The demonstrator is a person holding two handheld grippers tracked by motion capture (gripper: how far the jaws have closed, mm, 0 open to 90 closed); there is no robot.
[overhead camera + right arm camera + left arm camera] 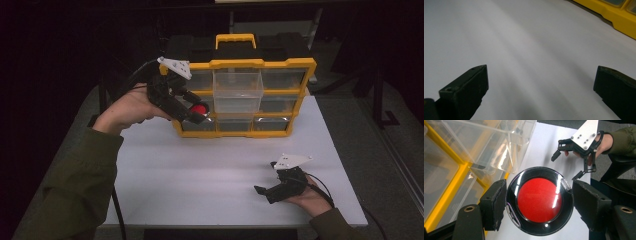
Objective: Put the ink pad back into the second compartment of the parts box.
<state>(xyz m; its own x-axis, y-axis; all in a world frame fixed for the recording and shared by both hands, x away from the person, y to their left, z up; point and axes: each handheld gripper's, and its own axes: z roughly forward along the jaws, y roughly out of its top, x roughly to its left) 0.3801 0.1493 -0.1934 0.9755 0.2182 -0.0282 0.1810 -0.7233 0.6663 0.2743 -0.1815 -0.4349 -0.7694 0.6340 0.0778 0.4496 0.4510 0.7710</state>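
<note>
Overhead: left gripper (192, 111) holds a round black case with a red disc (199, 109) up against the yellow drawer organizer (260, 64), one clear drawer (238, 85) pulled out. Right gripper (266, 190) rests low on the white table (200, 170), jaws spread, nothing in them. Left gripper view: both jaws clamp the case (539, 200) by its rim, drawer (486, 142) above. Right gripper view: jaws wide apart over bare table (529, 50), organizer edge (619, 22) top right.

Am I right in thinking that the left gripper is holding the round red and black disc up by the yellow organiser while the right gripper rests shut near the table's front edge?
Not quite: the right gripper is open, its jaws wide apart in the right gripper view. The rest holds: the left gripper grips the red and black disc by the yellow organiser.
</note>
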